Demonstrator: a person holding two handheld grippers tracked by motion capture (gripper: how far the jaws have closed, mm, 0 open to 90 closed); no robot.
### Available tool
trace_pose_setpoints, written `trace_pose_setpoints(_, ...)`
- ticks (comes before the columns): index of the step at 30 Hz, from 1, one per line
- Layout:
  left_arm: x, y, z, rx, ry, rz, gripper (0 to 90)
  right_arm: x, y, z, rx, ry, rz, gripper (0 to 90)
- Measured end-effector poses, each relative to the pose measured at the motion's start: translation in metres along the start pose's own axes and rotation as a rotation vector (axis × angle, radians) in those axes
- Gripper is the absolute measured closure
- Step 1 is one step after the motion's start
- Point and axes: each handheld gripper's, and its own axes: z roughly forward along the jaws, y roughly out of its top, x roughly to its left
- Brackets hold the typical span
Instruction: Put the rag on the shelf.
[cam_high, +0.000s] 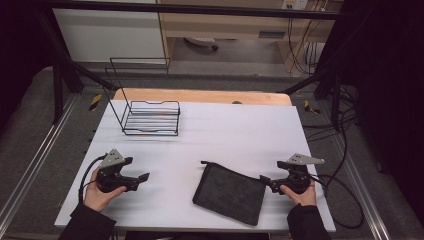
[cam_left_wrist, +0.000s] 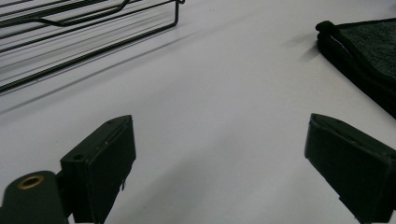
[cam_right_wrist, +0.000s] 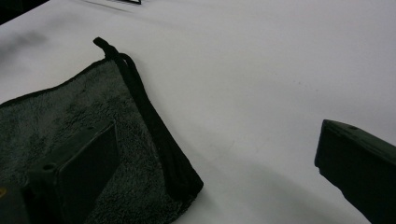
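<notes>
Looking down from the high view, the folded dark grey terry cloth (cam_high: 230, 194) lies flat on the white table (cam_high: 230, 132), near its front edge, with the right gripper (cam_high: 267, 182) at the cloth's right corner and the left gripper (cam_high: 142, 177) well apart from it; a black wire rack (cam_high: 150, 117) stands farther back. The left gripper view shows its jaws wide apart over bare table. In the right gripper view the jaws also gape, one over the cloth's (cam_right_wrist: 70, 135) corner. A clean pinch likely needs that corner's thick hem (cam_right_wrist: 154, 126) fully between the pads.
</notes>
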Motion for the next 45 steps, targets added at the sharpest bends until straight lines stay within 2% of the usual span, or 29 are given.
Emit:
trace_pose_setpoints(11, -0.011, 0.004, 0.006, 0.013, -0.012, 0.012, 8.7, 0.003, 0.001, 0.002, 0.008, -0.003, -0.010, 0.8)
trace_pose_setpoints(18, -0.024, 0.009, 0.015, 0.035, -0.025, 0.009, 11.0, 0.010, 0.002, 0.008, 0.025, 0.006, -0.030, 0.8)
trace_pose_setpoints(21, -0.033, 0.014, 0.020, 0.039, -0.037, 0.011, 13.1, 0.014, 0.004, 0.012, 0.026, 0.013, -0.038, 2.1)
trace_pose_setpoints(23, -0.047, 0.019, 0.025, 0.045, -0.049, 0.022, 14.5, 0.016, 0.004, 0.014, 0.035, 0.016, -0.042, 2.6)
trace_pose_setpoints(24, -0.047, 0.019, 0.025, 0.045, -0.049, 0.022, 15.2, 0.016, 0.004, 0.014, 0.035, 0.016, -0.042, 2.6)
trace_pose_setpoints(25, -0.057, 0.023, 0.029, 0.053, -0.060, 0.038, 15.8, 0.018, 0.005, 0.016, 0.049, 0.016, -0.046, 2.9)
trace_pose_setpoints(26, -0.057, 0.023, 0.029, 0.053, -0.060, 0.038, 16.3, 0.019, 0.006, 0.018, 0.050, 0.017, -0.048, 3.0)
trace_pose_setpoints(28, -0.067, 0.027, 0.033, 0.059, -0.071, 0.051, 17.9, 0.020, 0.008, 0.019, 0.056, 0.020, -0.060, 3.1)
trace_pose_setpoints(33, -0.093, 0.037, 0.048, 0.089, -0.096, 0.069, 21.7, 0.025, 0.017, 0.026, 0.045, 0.025, -0.066, 4.5)
trace_pose_setpoints(35, -0.097, 0.038, 0.051, 0.095, -0.101, 0.067, 24.3, 0.026, 0.019, 0.027, 0.042, 0.027, -0.072, 5.3)
trace_pose_setpoints(37, -0.107, 0.041, 0.061, 0.111, -0.123, 0.055, 27.4, 0.032, 0.029, 0.034, 0.043, 0.032, -0.095, 8.0)
trace_pose_setpoints(38, -0.107, 0.041, 0.061, 0.111, -0.123, 0.055, 29.8, 0.032, 0.029, 0.034, 0.043, 0.032, -0.095, 8.0)
trace_pose_setpoints(40, -0.114, 0.042, 0.065, 0.124, -0.142, 0.048, 34.3, 0.039, 0.037, 0.044, 0.058, 0.052, -0.120, 13.7)
trace_pose_setpoints(41, -0.121, 0.042, 0.068, 0.140, -0.156, 0.053, 35.5, 0.042, 0.039, 0.049, 0.068, 0.057, -0.119, 15.5)
trace_pose_setpoints(45, -0.131, 0.039, 0.072, 0.168, -0.178, 0.054, 40.9, 0.048, 0.043, 0.062, 0.104, 0.086, -0.114, 22.5)
